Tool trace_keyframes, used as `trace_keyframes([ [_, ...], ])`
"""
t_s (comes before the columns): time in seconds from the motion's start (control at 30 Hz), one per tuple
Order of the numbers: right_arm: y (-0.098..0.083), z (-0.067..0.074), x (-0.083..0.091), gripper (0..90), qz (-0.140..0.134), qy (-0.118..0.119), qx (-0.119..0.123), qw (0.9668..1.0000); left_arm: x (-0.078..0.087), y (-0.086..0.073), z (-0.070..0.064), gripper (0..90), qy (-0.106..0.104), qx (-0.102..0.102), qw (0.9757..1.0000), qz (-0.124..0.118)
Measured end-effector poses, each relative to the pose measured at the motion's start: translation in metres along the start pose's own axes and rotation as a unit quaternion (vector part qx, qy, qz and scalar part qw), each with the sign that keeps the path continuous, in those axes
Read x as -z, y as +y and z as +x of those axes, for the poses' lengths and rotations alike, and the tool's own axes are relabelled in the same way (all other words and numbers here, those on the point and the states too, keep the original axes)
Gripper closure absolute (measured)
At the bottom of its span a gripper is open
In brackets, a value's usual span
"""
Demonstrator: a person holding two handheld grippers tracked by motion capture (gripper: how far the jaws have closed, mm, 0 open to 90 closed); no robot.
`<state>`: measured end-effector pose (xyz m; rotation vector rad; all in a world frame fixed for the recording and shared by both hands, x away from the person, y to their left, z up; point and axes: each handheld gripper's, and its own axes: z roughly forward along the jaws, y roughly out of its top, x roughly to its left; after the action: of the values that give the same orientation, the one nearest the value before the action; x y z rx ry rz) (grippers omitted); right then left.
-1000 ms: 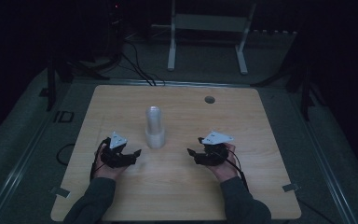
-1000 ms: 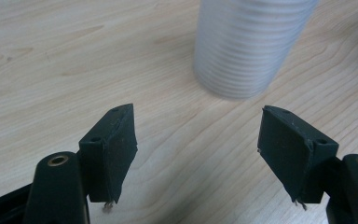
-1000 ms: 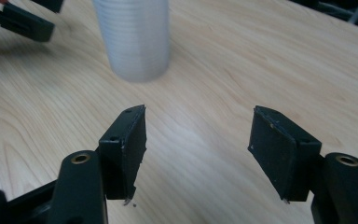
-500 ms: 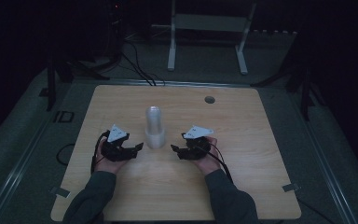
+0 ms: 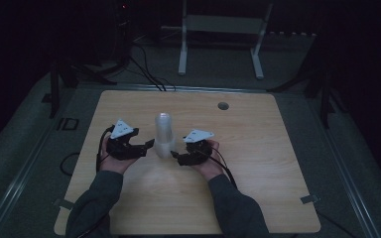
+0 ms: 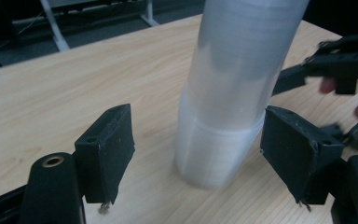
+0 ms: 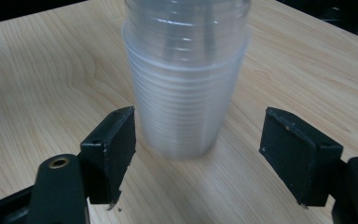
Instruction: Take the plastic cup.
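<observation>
High view: a wooden table point(image 5: 258, 198) fills the middle of the frame, with dark floor around it and a white metal stand point(image 5: 223, 34) at the top centre. Left of centre, the left gripper point(image 5: 148, 147) sits in the person's hand, its jaws spread apart and pointing right toward a stack of clear plastic cups point(image 5: 163, 135) standing upright mouth-down at the centre of the table. Just right of the stack, the right gripper point(image 5: 177, 157) is held in the other hand, jaws also apart and pointing left at the base of the stack. A small round hole point(image 5: 222, 105) in the tabletop lies in the upper right. In the left gripper view, the stack of cups point(image 6: 233, 93) rises between the two open black jaws, closer to the right-hand one, and the other gripper shows at the right edge. In the right gripper view, the stack point(image 7: 186, 79) stands just ahead of the wide-open jaws, touching neither.
</observation>
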<state>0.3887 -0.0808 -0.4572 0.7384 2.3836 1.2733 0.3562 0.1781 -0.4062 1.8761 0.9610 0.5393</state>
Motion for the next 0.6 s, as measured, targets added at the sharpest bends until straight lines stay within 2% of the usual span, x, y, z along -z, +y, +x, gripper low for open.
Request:
trace_keyframes([
  [0.3,0.007,0.002,-0.017,21.7,-0.012,0.012,-0.001,0.9999,-0.007,0.019,-0.004,24.3,-0.014,-0.013,0.9998,-0.005],
  [0.6,0.01,0.002,-0.026,20.5,-0.016,0.015,-0.004,0.9997,-0.015,0.028,-0.008,23.7,-0.02,-0.022,0.9995,-0.006],
])
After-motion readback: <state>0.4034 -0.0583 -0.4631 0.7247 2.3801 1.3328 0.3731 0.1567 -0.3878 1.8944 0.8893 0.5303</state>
